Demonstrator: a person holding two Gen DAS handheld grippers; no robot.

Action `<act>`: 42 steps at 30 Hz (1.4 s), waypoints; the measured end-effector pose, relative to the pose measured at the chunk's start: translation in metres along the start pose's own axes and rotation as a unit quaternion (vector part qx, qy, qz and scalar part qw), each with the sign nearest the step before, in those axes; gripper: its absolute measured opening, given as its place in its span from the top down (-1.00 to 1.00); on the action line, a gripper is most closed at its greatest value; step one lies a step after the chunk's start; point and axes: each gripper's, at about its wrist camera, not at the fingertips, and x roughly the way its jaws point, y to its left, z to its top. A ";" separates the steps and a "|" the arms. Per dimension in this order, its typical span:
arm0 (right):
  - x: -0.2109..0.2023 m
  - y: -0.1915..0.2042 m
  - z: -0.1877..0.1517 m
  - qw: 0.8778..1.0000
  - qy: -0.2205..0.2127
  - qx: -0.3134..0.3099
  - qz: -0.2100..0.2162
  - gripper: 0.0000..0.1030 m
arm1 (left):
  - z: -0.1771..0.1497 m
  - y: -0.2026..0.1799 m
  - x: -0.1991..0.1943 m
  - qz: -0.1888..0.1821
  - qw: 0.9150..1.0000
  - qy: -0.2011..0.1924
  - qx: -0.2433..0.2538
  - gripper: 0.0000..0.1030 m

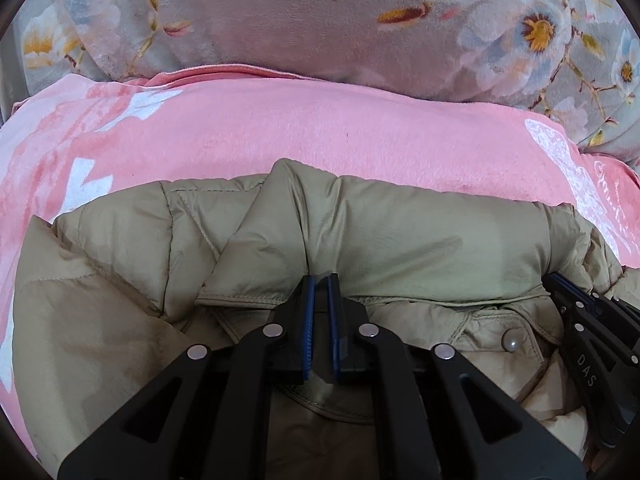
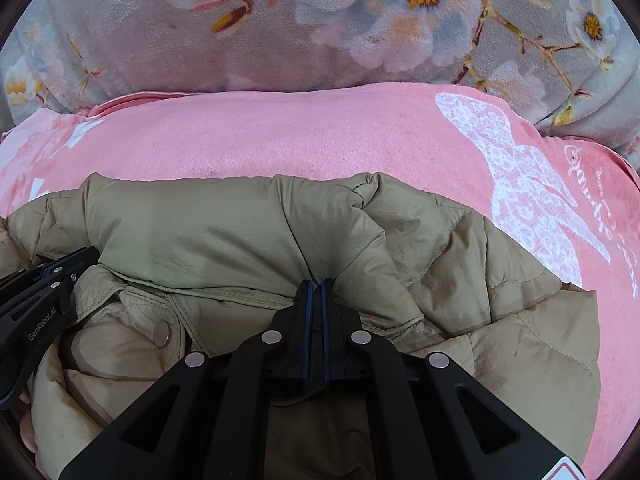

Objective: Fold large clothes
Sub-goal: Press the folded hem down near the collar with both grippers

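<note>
A khaki padded jacket (image 1: 400, 236) lies bunched on a pink blanket (image 1: 320, 128); it also shows in the right wrist view (image 2: 208, 232). My left gripper (image 1: 321, 280) is shut on a fold of the jacket near its collar edge. My right gripper (image 2: 316, 284) is shut on another fold of the same jacket. Each gripper shows in the other's view, the right one at the right edge (image 1: 576, 304), the left one at the left edge (image 2: 52, 276). A snap button (image 1: 513, 345) sits on the jacket front between them.
The pink blanket (image 2: 280, 132) has white printed patterns and covers the surface under the jacket. A grey floral plush blanket (image 1: 280, 12) lies behind it, also in the right wrist view (image 2: 200, 40).
</note>
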 end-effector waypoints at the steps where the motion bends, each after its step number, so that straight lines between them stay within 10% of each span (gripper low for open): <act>1: 0.000 0.000 0.000 1.000 0.000 0.000 0.000 0.99 | 0.000 0.000 0.000 0.001 1.000 0.000 0.000 0.88; 39: -0.023 -0.013 -0.008 0.999 -0.007 0.036 0.031 0.83 | -0.004 0.010 -0.018 -0.001 1.000 0.010 -0.011 0.86; 40: -0.039 -0.018 -0.014 0.998 -0.008 0.046 0.041 0.70 | -0.007 0.014 -0.033 -0.009 1.000 0.014 -0.021 0.83; 42: -0.081 -0.029 -0.036 0.997 -0.020 0.055 0.043 0.02 | -0.020 0.027 -0.075 -0.040 0.998 0.013 -0.038 -0.05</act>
